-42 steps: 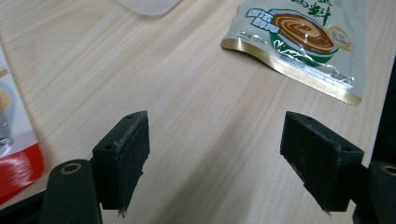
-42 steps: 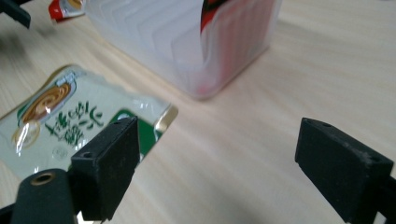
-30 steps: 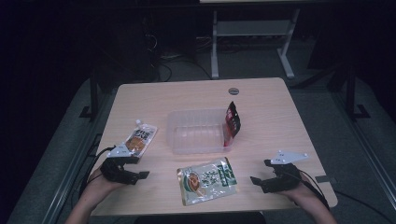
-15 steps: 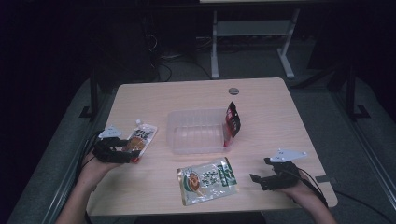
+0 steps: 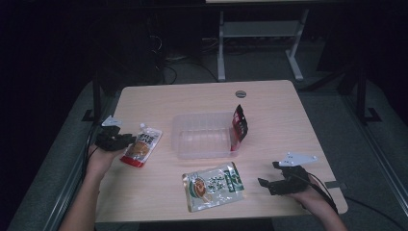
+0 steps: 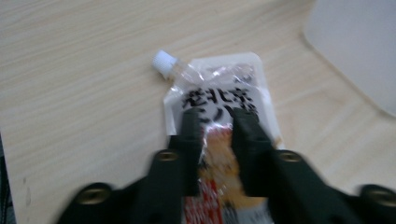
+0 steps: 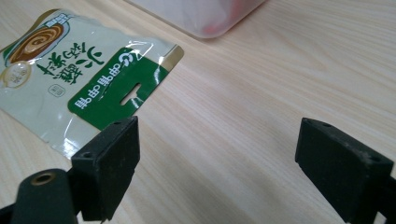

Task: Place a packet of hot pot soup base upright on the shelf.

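Closing on the spouted pouch [image 6: 219, 107], the left gripper [image 6: 217, 123] is clamped across it.
Its long axis is laid diagonally, cap away from the gripper; the right gripper [image 7: 219, 163] is left spread.

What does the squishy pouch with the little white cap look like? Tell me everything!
The spout pouch is soft, shiny plastic, clear near its white screw cap, with bold black writing and an orange-and-red picture lower down. It lies flat on the wooden table, left of the clear box. The left gripper has just been closing, its jaws pinching the pouch's middle.
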